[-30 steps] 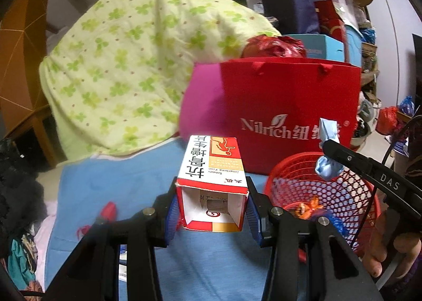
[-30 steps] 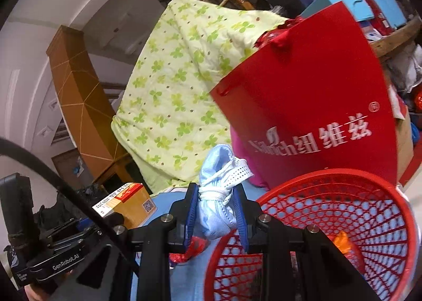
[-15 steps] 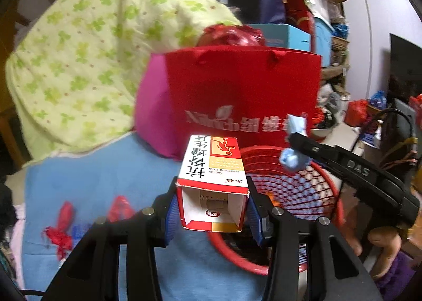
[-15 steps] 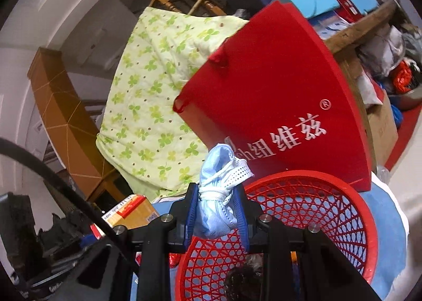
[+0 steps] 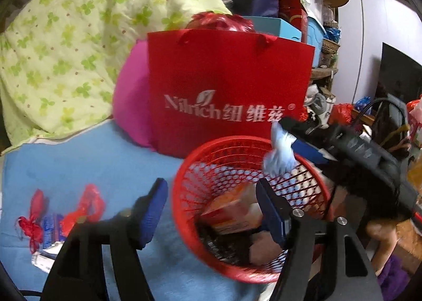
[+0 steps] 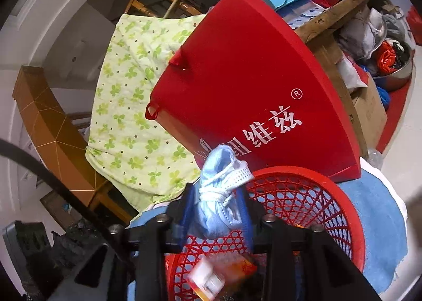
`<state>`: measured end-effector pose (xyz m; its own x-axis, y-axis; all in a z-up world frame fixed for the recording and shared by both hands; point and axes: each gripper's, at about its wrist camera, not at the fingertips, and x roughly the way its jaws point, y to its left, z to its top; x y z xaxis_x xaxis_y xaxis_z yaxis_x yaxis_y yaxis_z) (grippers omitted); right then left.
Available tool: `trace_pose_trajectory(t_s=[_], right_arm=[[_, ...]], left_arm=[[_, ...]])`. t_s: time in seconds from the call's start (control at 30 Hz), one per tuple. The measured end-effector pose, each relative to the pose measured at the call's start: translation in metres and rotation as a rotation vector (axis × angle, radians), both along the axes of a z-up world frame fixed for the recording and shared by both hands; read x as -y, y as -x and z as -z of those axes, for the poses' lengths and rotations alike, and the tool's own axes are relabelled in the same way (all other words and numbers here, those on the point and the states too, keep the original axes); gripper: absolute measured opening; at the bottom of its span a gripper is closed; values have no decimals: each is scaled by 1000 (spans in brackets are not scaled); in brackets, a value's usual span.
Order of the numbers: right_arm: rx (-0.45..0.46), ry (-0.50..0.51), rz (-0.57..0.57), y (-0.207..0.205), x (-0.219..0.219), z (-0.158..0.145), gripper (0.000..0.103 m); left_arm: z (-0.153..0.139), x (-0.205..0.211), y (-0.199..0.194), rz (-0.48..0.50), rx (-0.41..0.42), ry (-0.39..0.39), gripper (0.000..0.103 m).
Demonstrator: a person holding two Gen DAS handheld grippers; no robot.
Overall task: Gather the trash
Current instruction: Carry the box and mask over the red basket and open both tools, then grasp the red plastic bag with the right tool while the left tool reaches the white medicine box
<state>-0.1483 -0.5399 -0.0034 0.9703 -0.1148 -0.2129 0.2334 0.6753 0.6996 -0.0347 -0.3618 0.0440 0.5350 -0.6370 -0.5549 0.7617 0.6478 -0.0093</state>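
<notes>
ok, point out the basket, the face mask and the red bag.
basket (image 5: 184, 169), left wrist view, left rim.
face mask (image 6: 219, 195), right wrist view, bunched middle.
red bag (image 5: 224, 69), left wrist view, front panel above the print.

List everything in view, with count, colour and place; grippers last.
basket: one, red mesh, on the blue cloth.
box: one, orange and white, blurred, inside the basket.
face mask: one, crumpled, pale blue, between the right gripper's fingers above the basket.
paper bag: one, red, behind the basket.
quilt: one, green clover print, far left.
wrappers: several, red, on the cloth, left.
left gripper: jaws just opened, empty.
right gripper: jaws just opened.
</notes>
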Motion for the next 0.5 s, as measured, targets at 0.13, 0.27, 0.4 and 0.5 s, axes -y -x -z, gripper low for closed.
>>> trace_pose_trajectory(t_s=[0.13, 0.27, 0.4, 0.5], right_arm=[[31, 38, 25, 3, -9, -7, 67], [88, 111, 5, 2, -31, -20, 67], [147, 216, -66, -6, -65, -34, 67], [176, 313, -132, -16, -99, -44, 67]], left_arm=[[6, -36, -11, -69, -7, -7, 71], [19, -93, -24, -188, -8, -41, 71], [33, -168, -37, -349, -23, -72, 71], [41, -222, -47, -481, -32, -85, 71]])
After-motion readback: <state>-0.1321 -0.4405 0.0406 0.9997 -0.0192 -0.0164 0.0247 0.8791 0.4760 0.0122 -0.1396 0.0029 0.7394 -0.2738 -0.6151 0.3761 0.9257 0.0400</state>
